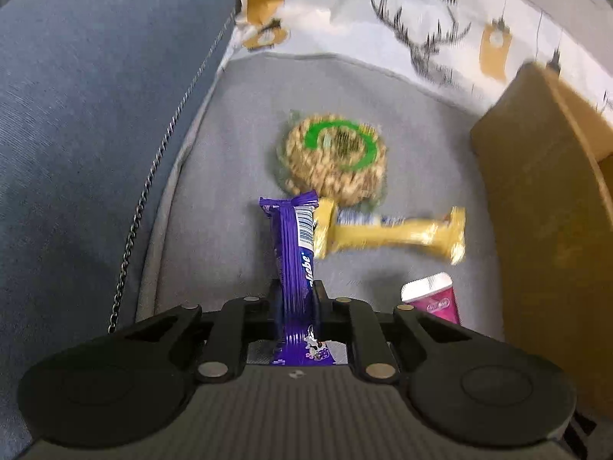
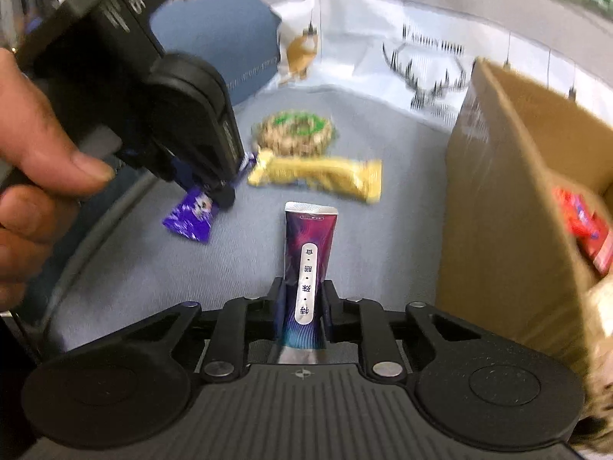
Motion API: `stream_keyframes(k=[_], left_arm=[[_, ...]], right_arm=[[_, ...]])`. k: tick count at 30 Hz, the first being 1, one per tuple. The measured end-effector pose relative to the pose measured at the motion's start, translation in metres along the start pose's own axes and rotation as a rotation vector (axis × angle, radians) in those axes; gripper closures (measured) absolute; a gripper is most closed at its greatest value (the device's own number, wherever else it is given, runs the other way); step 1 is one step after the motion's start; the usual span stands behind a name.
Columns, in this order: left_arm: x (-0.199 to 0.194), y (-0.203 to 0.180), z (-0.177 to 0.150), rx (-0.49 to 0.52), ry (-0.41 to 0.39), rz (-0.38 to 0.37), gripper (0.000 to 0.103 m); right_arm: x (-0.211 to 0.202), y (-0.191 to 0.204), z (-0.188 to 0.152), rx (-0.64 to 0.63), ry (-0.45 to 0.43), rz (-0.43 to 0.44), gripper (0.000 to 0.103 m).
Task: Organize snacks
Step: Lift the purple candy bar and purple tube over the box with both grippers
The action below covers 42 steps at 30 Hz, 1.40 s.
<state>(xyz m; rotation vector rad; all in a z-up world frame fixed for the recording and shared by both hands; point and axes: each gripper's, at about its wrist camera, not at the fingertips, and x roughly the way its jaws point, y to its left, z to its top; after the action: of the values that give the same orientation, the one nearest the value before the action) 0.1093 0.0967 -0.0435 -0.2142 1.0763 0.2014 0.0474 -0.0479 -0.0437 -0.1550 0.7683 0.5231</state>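
Two snacks are in hand at once. The purple bar (image 1: 295,268) stands clamped between the jaws of the left gripper (image 1: 297,299), its barcode end sticking out ahead of them and its printed tail running back toward the camera. The dark sachet (image 2: 310,268), with a white label strip down its middle, is pinched the same way by the right gripper (image 2: 304,303), its silver sealed end pointing forward. Both pairs of jaws are closed on their packets, with no gap visible at the sides.

Just beyond the left jaws, the yellow bar (image 1: 390,232) lies crosswise on the grey cushion (image 1: 230,153), its near end close against the tip of the purple bar. Farther ahead sits the round seed cake (image 1: 333,157) with a green ring on its wrapper, loose and untouched. To the right of both jaws stands the cardboard box (image 2: 509,199), open at the top, with a red packet (image 2: 584,230) already lying inside. In the right wrist view a hand (image 2: 34,176) grips the left tool's handle, off to the left of the right jaws.

By my reading the sorting is partway through: at least one snack is boxed, two are held and probably headed for the box, and two still wait on the cushion.
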Motion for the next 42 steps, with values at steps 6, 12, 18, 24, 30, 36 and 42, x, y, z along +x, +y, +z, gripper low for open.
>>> stream_keyframes(k=[6,12,18,24,30,36,42], left_arm=[[-0.030,-0.002,0.000,-0.049,-0.138,-0.025,0.088],[-0.052,0.004,-0.005,-0.106,-0.213,-0.054,0.088],[-0.060,0.003,-0.008,-0.088,-0.240,-0.059,0.088],[-0.060,0.007,-0.008,-0.090,-0.255,-0.068,0.088],[-0.069,0.000,-0.007,-0.060,-0.321,-0.070,0.088],[-0.090,-0.024,-0.011,0.021,-0.452,-0.100,0.088],[-0.109,-0.065,-0.019,0.132,-0.589,-0.188,0.088]], right_arm=[[-0.021,-0.003,0.002,0.008,-0.092,-0.002,0.084],[-0.047,-0.008,0.002,0.039,-0.174,-0.016,0.084],[-0.061,-0.007,0.005,0.049,-0.200,-0.019,0.084],[-0.071,-0.011,0.012,0.059,-0.235,-0.024,0.084],[-0.089,-0.030,0.021,0.086,-0.302,-0.050,0.084],[-0.109,-0.056,0.023,0.125,-0.356,-0.093,0.084],[-0.152,-0.100,0.034,0.157,-0.480,-0.140,0.084]])
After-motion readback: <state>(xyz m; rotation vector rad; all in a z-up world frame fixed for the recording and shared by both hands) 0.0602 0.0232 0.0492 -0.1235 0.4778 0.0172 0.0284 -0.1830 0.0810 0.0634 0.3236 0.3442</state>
